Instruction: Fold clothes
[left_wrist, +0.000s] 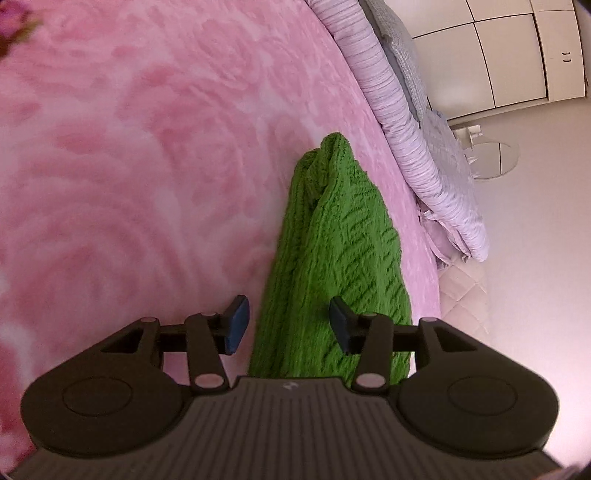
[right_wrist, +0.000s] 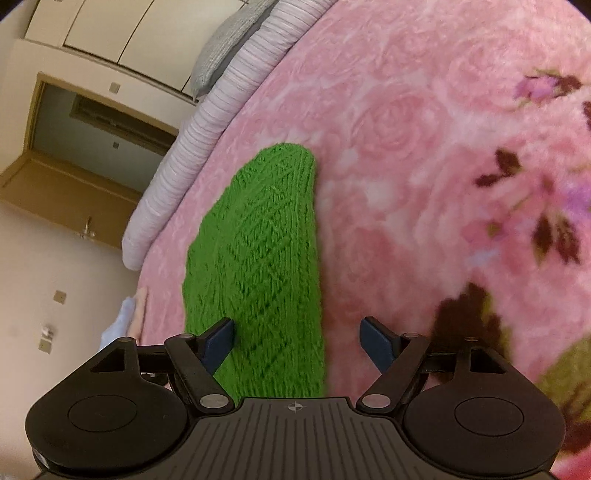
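Green knit garment (left_wrist: 343, 258) lies folded into a long strip on the pink rose blanket (left_wrist: 147, 166), near the bed's edge beside the striped lilac duvet (left_wrist: 399, 122). Left tool (left_wrist: 290, 325) spread, pinching nothing. Right tool (right_wrist: 297, 343) spread wide over the strip's near end, empty.

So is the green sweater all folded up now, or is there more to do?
Mostly done, it looks like. The green sweater lies on the pink blanket as a narrow doubled-over bundle, layers showing at its far end. Nothing is in hand: the left gripper and right gripper are both open, pads clear of the knit. What may be left is one more fold to shorten the long strip, though I can't be sure.
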